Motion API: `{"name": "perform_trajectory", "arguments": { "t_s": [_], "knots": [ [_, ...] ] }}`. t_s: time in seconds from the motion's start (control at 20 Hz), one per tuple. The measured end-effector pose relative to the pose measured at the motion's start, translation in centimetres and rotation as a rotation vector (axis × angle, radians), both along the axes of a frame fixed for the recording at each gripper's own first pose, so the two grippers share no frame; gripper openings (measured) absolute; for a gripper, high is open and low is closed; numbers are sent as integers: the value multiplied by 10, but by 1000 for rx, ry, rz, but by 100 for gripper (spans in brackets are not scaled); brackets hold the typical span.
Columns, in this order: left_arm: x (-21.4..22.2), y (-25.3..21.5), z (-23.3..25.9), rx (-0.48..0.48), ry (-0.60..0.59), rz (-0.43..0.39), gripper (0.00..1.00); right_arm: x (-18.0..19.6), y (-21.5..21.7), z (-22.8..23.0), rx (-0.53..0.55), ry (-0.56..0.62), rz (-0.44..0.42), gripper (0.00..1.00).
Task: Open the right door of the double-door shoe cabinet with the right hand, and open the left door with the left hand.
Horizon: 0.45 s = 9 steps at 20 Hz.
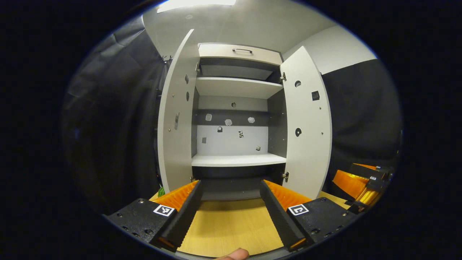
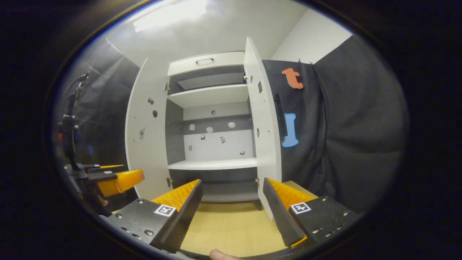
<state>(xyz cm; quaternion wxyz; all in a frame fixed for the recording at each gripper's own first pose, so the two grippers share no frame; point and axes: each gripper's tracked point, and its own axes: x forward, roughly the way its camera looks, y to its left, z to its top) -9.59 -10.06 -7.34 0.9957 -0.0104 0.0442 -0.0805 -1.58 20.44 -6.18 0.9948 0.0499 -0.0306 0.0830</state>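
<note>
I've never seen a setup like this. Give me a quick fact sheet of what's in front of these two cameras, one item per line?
Cabinet: shoe cabinet, interior exposed
Left door: left door swung open
Right door: right door swung open
Shelves: bare
Top: drawer with handle, closed
Left gripper: open, holding nothing
Right gripper: open, holding nothing
Floor: wooden surface

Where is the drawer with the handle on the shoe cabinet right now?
The drawer sits at the very top of the cabinet, above the upper shelf, between the two open doors, in the left gripper view.

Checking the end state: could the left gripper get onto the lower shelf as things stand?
Probably yes: both doors, left door and right door, stand open, and the open left gripper faces the lower shelf head-on.
</note>
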Motion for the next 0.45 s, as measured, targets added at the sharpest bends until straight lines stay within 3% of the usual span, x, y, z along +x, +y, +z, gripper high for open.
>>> {"name": "perform_trajectory", "arguments": {
  "t_s": [0.45],
  "knots": [
    [6, 18, 9, 7, -33, 30, 98, 4, 21, 1, -19, 12, 26, 99]
  ]
}}
